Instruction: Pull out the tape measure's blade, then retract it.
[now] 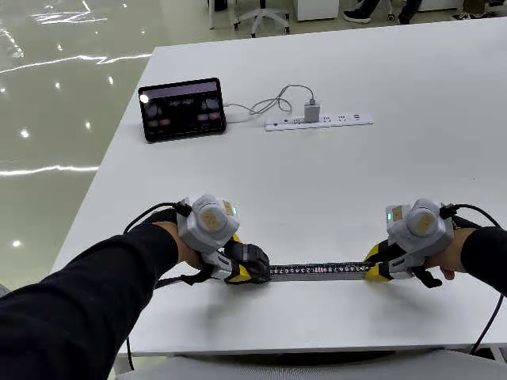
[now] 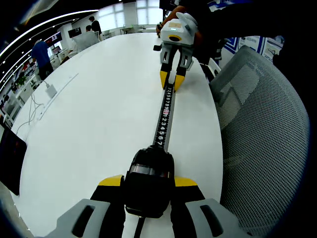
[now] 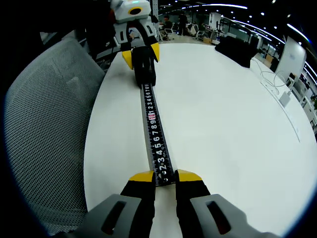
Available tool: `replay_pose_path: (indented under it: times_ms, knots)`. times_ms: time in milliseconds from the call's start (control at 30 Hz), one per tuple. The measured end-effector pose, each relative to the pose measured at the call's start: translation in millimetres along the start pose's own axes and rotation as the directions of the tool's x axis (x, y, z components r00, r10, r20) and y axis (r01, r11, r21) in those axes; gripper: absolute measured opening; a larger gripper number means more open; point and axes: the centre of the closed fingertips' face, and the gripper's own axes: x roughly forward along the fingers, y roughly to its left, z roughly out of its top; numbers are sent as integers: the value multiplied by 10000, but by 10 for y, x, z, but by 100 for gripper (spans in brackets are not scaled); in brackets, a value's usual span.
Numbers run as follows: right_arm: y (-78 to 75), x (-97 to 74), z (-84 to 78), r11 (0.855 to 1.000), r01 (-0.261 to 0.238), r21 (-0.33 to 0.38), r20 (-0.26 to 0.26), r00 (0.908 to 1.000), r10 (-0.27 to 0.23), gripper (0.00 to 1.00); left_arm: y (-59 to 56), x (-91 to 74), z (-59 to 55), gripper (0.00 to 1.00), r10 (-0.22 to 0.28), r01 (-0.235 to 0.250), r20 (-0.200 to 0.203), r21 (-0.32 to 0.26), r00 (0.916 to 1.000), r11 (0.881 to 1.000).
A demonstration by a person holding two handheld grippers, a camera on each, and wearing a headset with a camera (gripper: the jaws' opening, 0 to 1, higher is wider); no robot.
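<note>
white table (image 1: 356,174), glossy floor (image 1: 63,95) off its left edge, tablet (image 1: 182,108) and power strip (image 1: 317,122) toward the far edge. along the near edge, left gripper (image 2: 148,181) clamps the black tape measure case (image 2: 148,183). right gripper (image 3: 165,177) pinches the blade (image 3: 152,119) tip, jaws nearly closed. blade digits 2 through 9 legible.

Near my edge of the counter (image 1: 356,182), the tape measure case (image 1: 255,260) sits at the left, between the jaws of the left hand-held gripper (image 1: 240,267). Its blade (image 1: 317,270) runs right into the right hand-held gripper (image 1: 375,272). Farther back, a tablet (image 1: 182,109) lies left of a power strip (image 1: 317,121).
</note>
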Motion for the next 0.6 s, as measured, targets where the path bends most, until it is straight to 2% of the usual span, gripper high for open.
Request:
replay_pose_path:
  times_ms: [600]
  knots:
    - [-12, -59, -77, 9999, 49, 143, -49, 10000, -48, 11, -1, 8, -4, 31, -15, 16, 42, -63, 10000, 10000]
